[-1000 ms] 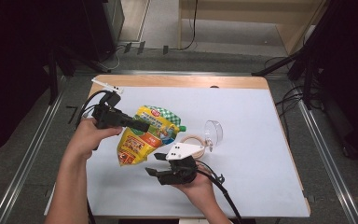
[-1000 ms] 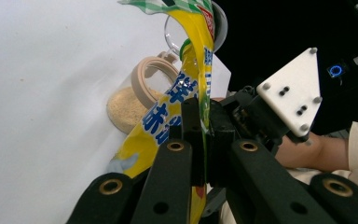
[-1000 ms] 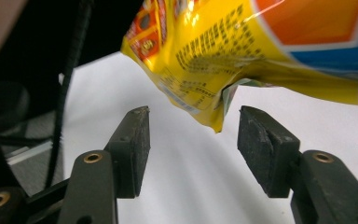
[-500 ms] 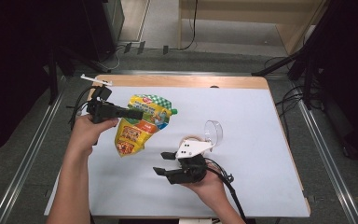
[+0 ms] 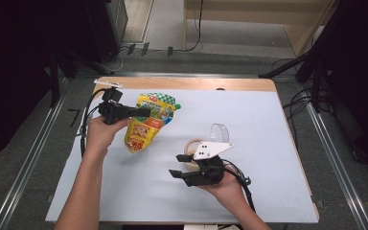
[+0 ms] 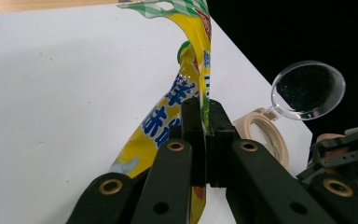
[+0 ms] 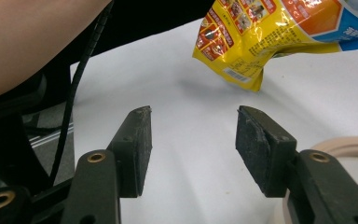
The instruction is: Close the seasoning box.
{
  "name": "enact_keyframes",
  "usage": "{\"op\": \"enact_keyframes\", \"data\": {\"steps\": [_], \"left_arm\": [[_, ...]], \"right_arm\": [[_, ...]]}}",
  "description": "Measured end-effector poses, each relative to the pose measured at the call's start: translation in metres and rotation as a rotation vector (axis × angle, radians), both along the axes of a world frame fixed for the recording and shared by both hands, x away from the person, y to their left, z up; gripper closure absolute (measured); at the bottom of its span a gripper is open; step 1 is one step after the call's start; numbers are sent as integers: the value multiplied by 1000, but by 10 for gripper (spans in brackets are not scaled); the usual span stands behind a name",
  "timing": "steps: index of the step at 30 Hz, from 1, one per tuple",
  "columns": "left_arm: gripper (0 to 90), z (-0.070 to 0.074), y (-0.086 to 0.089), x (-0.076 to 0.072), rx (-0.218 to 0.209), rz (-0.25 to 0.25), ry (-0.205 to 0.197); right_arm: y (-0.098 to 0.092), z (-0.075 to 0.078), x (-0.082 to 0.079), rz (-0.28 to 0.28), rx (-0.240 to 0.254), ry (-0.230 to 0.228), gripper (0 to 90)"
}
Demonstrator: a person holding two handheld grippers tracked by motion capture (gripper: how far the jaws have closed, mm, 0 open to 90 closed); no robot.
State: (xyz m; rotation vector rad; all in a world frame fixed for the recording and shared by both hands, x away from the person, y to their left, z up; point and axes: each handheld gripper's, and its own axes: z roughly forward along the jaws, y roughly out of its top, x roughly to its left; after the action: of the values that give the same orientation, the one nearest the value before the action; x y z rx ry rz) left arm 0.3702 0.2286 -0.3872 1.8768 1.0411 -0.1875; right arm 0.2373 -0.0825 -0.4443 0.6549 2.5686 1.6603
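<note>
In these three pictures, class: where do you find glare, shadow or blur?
High view: soft all over, surroundings dark, white table evenly lit. Left gripper view: sheen on the yellow pouch, a bright rim on the clear lens. Right gripper view: the pouch casts a soft shadow; the forearm at top left is blurred.

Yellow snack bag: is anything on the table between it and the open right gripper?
Nothing visible. The right gripper faces bare white table up to the yellow snack bag, which the left gripper holds; the tape roll sits aside.

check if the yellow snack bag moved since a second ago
Yes. The yellow snack bag has shifted left and toward the table's wooden far edge, away from the tape roll.
</note>
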Motion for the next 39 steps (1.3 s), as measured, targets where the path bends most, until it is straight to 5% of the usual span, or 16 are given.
{"op": "enact_keyframes", "data": {"steps": [7, 12, 27, 39], "left_arm": [[890, -8, 5, -1, -8, 5, 5], [880, -6, 11, -10, 40, 41, -4], [784, -12, 38, -32, -12, 31, -10], [673, -15, 56, -40, -10, 17, -16]], "right_arm": [[-9, -5, 0, -5, 16, 5, 482], [-13, -8, -1, -13, -7, 6, 485], [-16, -6, -2, -16, -30, 2, 494], [-21, -4, -3, -20, -44, 4, 504]]}}
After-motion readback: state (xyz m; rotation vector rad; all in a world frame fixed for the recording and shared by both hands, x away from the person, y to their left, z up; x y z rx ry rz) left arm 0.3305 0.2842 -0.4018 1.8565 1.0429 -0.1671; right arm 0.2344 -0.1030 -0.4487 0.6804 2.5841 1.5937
